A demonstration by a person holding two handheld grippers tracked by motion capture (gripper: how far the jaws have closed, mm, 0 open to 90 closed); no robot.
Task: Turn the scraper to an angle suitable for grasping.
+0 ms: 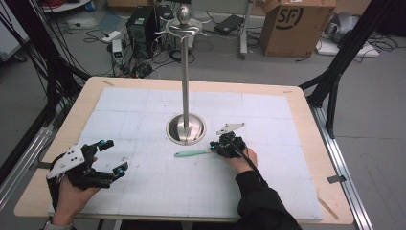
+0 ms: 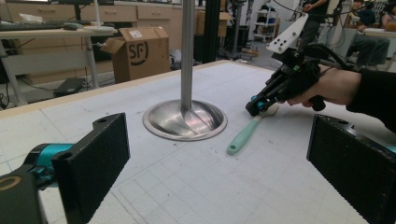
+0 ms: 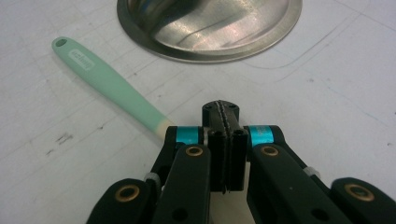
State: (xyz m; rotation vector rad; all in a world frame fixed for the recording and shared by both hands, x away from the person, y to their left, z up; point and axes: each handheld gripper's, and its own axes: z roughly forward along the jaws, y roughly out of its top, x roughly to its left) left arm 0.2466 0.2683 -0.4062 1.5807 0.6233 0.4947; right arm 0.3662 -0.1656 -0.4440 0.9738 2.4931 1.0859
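Observation:
A mint-green utensil (image 1: 191, 153) with a cream head lies on the white gridded mat (image 1: 143, 187), handle pointing left, just in front of the steel stand's round base (image 1: 186, 130). My right gripper (image 1: 213, 146) is shut, jaws pressed together with nothing seen between them. Its tip hangs low over the utensil's cream neck; in the right gripper view the green handle (image 3: 107, 84) runs out from under the gripper (image 3: 220, 109) toward the base (image 3: 210, 28). My left gripper (image 1: 114, 155) rests open and empty near the mat's front left. The left gripper view looks between its wide-set jaws (image 2: 219, 154) at the utensil (image 2: 243, 135) and the right gripper (image 2: 254, 106).
The stand's tall pole (image 1: 186, 72) rises from the mat's middle to hooks and a ball top. A wooden table edge (image 1: 57, 139) frames the mat. A cardboard box (image 1: 294, 24), computer gear and cables lie on the floor beyond.

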